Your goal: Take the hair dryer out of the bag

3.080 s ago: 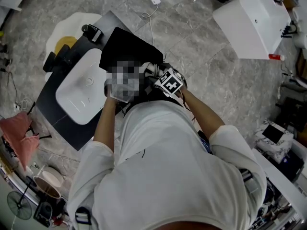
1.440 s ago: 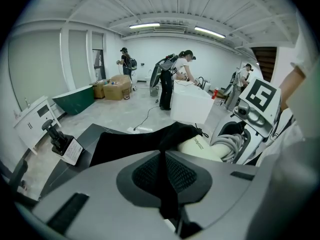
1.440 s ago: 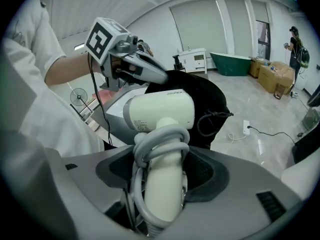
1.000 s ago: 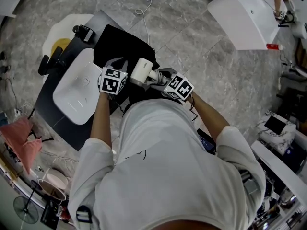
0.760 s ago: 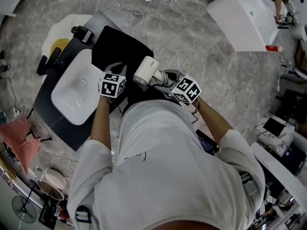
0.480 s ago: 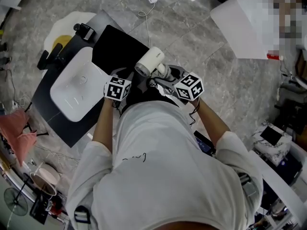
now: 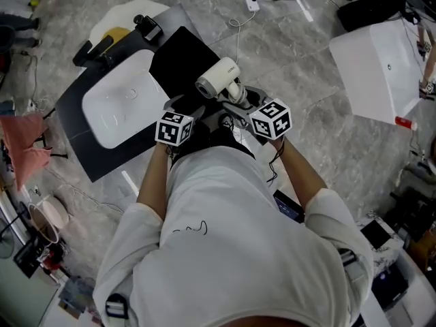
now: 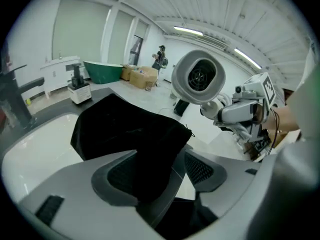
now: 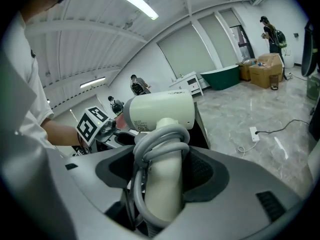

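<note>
- Dark countertop (image 7: pixel 88 162) with its white sink basin (image 7: pixel 122 107) sits where it sat a second ago. Nothing on it moves except the task's two things.
- The black cloth bag (image 7: pixel 178 60) now lies limp and flat on the counter beside the basin. A moment ago I was pinching its mouth; now it lies slack with nothing bulging inside.
- The white hair dryer (image 7: pixel 218 78) is fully clear of the bag. A second ago it was just emerging at the opening; now it hangs in the air above the bag's near edge, barrel pointing out over the fabric.
- My right gripper (image 9: pixel 162 159) is clamped on the dryer's handle, both pads pressing it, and it has lifted the dryer up and away from the opening.
- My left gripper (image 8: pixel 161 156) has just sprung its jaws wide. A fold of the bag lies loosely between them, but the pads no longer press it, so I judge the bag released.
- The grey cord (image 9: pixel 150 139) is wound round the handle inside the right grip and comes out with the dryer, with none of it trailing into the bag as far as I can see.
- I judge the extraction essentially done; only setting the dryer down somewhere remains, if that is wanted.
</note>
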`<action>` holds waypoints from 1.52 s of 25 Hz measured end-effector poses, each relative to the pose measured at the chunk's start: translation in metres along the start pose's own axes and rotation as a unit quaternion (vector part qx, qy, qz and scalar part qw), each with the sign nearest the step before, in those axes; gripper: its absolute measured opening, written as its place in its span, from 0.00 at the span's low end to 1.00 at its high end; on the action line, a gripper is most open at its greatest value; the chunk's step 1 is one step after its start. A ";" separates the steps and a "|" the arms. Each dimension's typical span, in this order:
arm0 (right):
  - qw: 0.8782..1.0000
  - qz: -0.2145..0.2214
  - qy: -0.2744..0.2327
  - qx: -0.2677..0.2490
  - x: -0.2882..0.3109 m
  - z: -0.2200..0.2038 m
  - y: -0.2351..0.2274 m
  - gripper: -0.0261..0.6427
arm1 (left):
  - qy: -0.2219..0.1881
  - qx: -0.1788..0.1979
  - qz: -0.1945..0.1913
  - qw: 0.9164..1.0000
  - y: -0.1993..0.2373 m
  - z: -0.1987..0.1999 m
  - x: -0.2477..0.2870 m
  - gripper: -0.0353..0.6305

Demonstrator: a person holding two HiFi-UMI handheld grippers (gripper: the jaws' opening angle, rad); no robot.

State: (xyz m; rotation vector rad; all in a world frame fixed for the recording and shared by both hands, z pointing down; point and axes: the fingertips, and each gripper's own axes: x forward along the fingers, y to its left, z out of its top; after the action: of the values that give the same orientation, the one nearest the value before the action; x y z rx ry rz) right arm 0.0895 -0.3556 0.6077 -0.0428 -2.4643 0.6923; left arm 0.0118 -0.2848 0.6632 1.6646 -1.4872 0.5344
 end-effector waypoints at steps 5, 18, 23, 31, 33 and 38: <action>0.998 0.018 0.009 -0.053 0.024 0.016 0.009 0.46 | -0.029 -0.042 0.051 0.997 0.014 -0.012 -0.031 0.50; 0.988 0.068 0.059 -0.127 0.081 0.007 0.087 0.46 | -0.118 -0.178 0.201 0.956 0.078 -0.086 -0.128 0.13; 0.982 0.088 0.086 -0.142 0.111 -0.002 0.132 0.46 | -0.148 -0.202 0.235 0.939 0.103 -0.117 -0.173 0.10; 0.973 0.131 0.119 -0.150 0.183 -0.021 0.230 0.46 | -0.182 -0.238 0.275 0.913 0.142 -0.195 -0.254 0.10; 0.974 0.137 0.123 -0.135 0.204 -0.026 0.255 0.46 | -0.189 -0.256 0.296 0.900 0.153 -0.221 -0.279 0.10; 0.977 0.143 0.124 -0.096 0.256 -0.041 0.323 0.46 | -0.203 -0.290 0.340 0.871 0.182 -0.288 -0.344 0.10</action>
State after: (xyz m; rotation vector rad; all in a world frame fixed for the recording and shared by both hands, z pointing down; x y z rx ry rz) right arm -0.1405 -0.0114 0.6121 -0.5345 -2.2952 0.5249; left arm -0.1763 0.1591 0.6181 0.7712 -2.2833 0.0493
